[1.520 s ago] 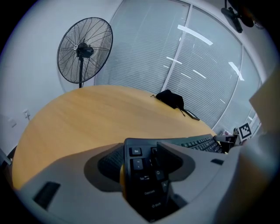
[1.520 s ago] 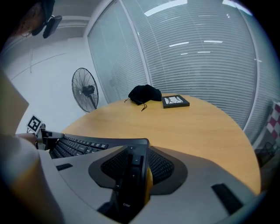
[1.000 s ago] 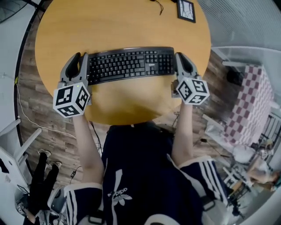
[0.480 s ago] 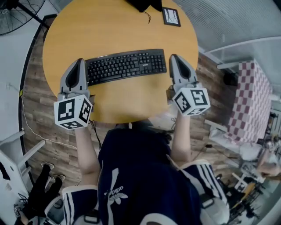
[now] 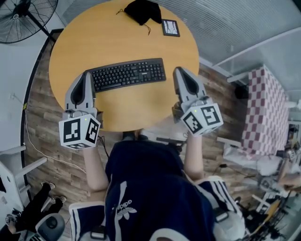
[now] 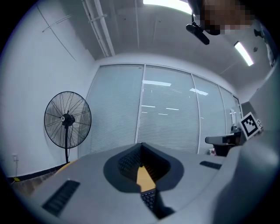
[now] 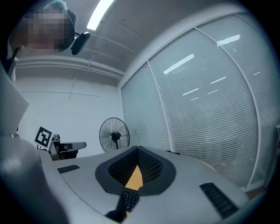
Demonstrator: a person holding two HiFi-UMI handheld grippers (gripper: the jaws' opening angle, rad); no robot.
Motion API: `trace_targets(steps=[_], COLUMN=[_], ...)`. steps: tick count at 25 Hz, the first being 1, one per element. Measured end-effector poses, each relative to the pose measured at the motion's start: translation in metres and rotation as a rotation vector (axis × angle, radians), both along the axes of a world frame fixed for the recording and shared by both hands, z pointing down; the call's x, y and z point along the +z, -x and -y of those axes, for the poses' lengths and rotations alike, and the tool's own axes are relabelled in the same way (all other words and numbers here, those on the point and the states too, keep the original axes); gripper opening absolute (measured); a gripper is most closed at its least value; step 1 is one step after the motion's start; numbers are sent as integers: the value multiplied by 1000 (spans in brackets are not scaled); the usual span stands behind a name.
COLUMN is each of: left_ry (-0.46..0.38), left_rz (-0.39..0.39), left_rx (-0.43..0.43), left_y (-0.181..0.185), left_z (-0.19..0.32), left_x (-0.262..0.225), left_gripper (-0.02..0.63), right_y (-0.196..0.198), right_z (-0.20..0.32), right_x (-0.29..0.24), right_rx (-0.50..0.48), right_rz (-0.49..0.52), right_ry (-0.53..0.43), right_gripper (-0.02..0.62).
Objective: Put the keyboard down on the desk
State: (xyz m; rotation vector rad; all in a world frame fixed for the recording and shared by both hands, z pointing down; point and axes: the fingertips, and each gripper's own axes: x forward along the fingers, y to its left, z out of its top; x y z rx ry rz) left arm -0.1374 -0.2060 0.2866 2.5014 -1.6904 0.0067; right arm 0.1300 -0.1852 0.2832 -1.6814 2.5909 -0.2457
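The black keyboard [image 5: 126, 74] lies flat on the round wooden desk [image 5: 117, 40], with nothing holding it. My left gripper [image 5: 86, 74] hovers above its left end and my right gripper [image 5: 179, 70] is off its right end; both are lifted clear of it. Each gripper is shut with nothing between its fingers. In the left gripper view the shut gripper [image 6: 141, 144] points level, and a sliver of the keyboard [image 6: 150, 200] shows below. The right gripper view shows its shut gripper [image 7: 137, 148] above the keyboard [image 7: 129, 199] as well.
A black pouch [image 5: 143, 10] and a small framed card [image 5: 170, 27] lie at the desk's far edge. A standing fan [image 5: 21, 16] is at the far left by the wall. A checkered cloth [image 5: 265, 110] hangs at the right. Wooden floor surrounds the desk.
Both grippers have left the keyboard's ends, closed, and risen back towards the person. The keyboard stays on the desk.
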Motion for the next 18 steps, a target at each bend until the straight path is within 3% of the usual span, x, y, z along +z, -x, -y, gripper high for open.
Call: trace_targets(steps=[6,11,18], left_ry=[-41,-85,-115], left_rz=[-4,25,40], left_rx=[-9,8,7], left_y=[-27,-47,-64], left_z=[-50,-85,-130], left_x=[-19,-31,-36], left_gripper=[3,3,3], right_y=[-12,-21,-19], right_z=[-38,-73,-120], right_x=[-10,-14,-14], right_rx=[-38,-76,-125], right_rz=[-98,-12,-44], right_ry=[-25,3,13], right_gripper=[5,6,5])
